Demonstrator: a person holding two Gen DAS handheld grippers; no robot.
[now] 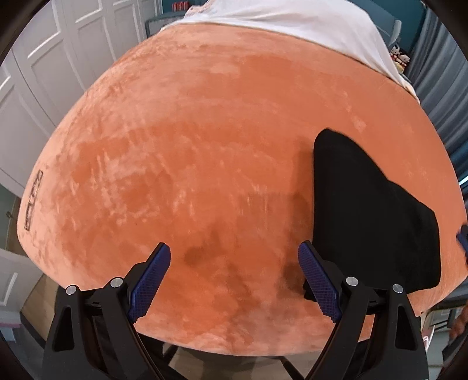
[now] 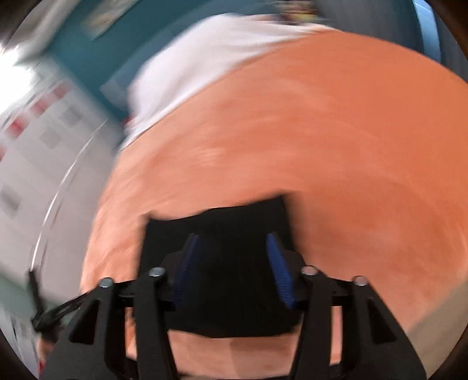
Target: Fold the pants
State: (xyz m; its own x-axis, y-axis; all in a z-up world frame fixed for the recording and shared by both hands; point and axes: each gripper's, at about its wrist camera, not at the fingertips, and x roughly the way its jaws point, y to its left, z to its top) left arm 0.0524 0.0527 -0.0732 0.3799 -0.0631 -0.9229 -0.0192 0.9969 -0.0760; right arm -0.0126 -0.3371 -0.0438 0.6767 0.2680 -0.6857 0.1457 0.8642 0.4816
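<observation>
The black pants (image 1: 365, 204) lie as a folded, flat bundle on the orange plush cover (image 1: 204, 131), at the right of the left wrist view. My left gripper (image 1: 234, 245) hangs open over bare orange plush just left of the bundle, and its right finger overlaps the cloth's left edge. In the blurred right wrist view, my right gripper (image 2: 232, 236) sits over the pants (image 2: 219, 216) with its blue pads apart. Black cloth fills the gap between them, and neither pad visibly presses on it.
A white sheet (image 1: 292, 17) covers the far end of the orange surface (image 2: 321, 146). White panelled cupboard doors (image 1: 58, 58) stand to the left, a grey curtain (image 1: 438, 87) to the right. The plush cover's near edge drops off just under my grippers.
</observation>
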